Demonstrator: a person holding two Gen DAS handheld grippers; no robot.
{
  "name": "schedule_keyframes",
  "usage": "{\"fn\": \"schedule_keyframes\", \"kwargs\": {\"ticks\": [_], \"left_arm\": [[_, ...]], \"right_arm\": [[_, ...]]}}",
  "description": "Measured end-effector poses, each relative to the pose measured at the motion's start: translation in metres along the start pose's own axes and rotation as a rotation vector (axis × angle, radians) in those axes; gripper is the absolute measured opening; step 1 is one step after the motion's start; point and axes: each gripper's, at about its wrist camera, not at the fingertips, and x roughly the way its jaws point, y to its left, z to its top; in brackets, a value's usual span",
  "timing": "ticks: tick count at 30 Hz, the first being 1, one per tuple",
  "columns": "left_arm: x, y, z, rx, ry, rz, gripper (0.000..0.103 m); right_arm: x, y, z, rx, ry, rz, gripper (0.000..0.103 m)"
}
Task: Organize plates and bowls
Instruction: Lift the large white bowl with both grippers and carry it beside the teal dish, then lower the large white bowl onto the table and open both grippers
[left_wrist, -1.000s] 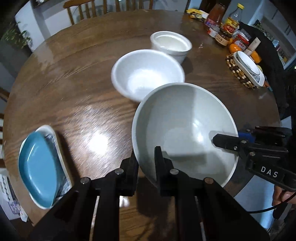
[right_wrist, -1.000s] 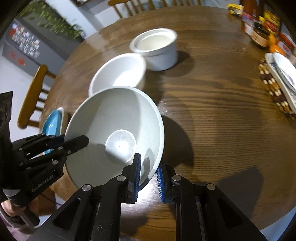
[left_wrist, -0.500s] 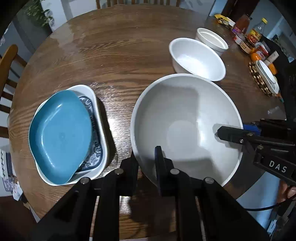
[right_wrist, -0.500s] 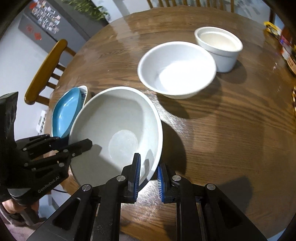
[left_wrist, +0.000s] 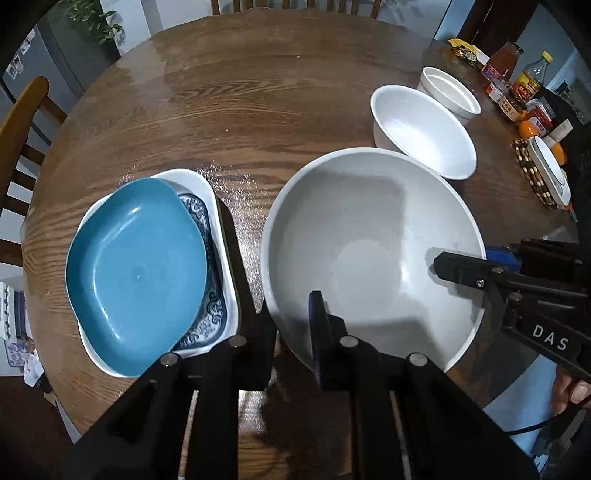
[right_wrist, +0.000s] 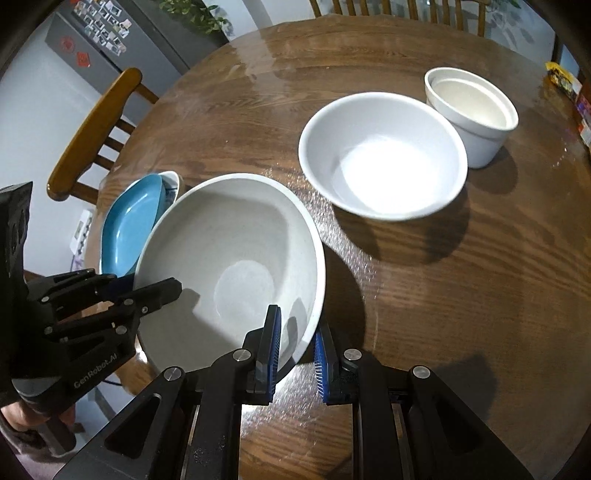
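Both grippers clamped the large grey bowl (left_wrist: 369, 236): the left gripper (left_wrist: 293, 325) on its near rim, the right gripper (right_wrist: 295, 343) opposite. Only the left view showed the blue plate (left_wrist: 136, 273) fully, stacked on a patterned dish (left_wrist: 207, 229) left; two white bowls (right_wrist: 384, 155) stood beyond on the tabletop (right_wrist: 443, 295).

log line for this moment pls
left gripper: shut on large grey bowl rim | right gripper: shut on opposite rim | blue plate: on patterned dish

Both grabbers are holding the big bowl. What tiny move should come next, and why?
Probably carry the big grey bowl sideways over the blue plate and lower it. Both the left gripper and right gripper pinch its rim, and the plate stack sits right beside it.
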Motion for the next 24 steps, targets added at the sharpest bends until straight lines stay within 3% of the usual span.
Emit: {"fn": "schedule_keyframes", "kwargs": {"ticks": [8, 16, 24], "left_arm": [[-0.012, 0.016, 0.012, -0.046, -0.03, 0.009, 0.015], [-0.02, 0.048, 0.063, -0.136, -0.107, 0.05, 0.014], [0.011, 0.069, 0.106, -0.188, -0.072, 0.063, 0.016]], "right_arm": [[-0.006, 0.008, 0.015, -0.025, -0.036, 0.015, 0.019], [-0.006, 0.03, 0.077, -0.076, -0.126, -0.029, 0.019], [0.027, 0.035, 0.131, -0.12, -0.091, -0.096, 0.019]]}}
